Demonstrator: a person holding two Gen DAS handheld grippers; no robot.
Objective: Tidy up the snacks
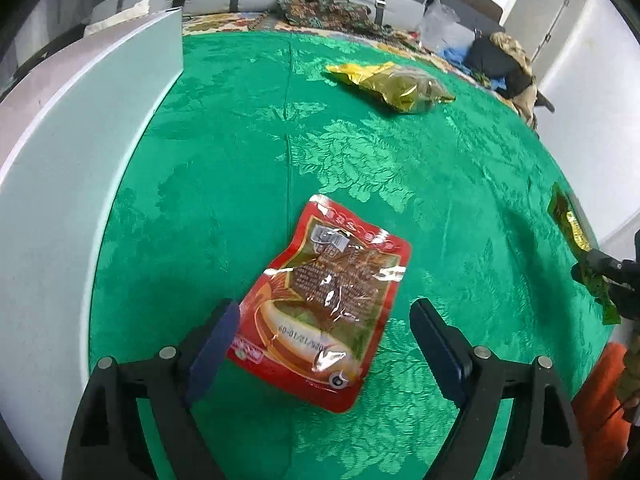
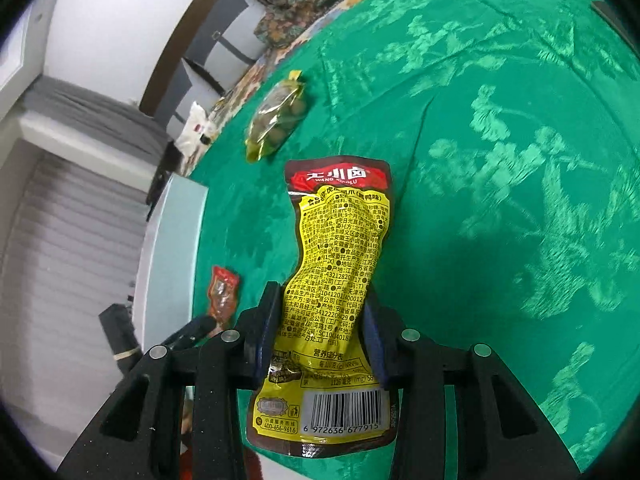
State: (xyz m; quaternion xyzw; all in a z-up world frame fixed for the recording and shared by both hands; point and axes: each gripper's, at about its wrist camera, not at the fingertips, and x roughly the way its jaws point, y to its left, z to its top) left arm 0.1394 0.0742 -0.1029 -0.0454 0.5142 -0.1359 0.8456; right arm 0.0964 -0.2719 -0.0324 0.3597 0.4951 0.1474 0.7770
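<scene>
Two snacks in play, one held, one waiting

Your right tongs point(image 2: 320, 320) pinch the yellow packet point(image 2: 336, 280) mid-body above the bench point(image 2: 500, 160); your left tongs point(image 1: 324, 344) gape wide around the red packet point(image 1: 324, 304) lying near you, so lower squarely before squeezing.

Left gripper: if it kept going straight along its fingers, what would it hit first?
The left gripper, open, points at the red snack packet lying flat on the green tablecloth; the packet already sits between the fingers, so it would likely meet that first. Height above it is unclear.
</scene>
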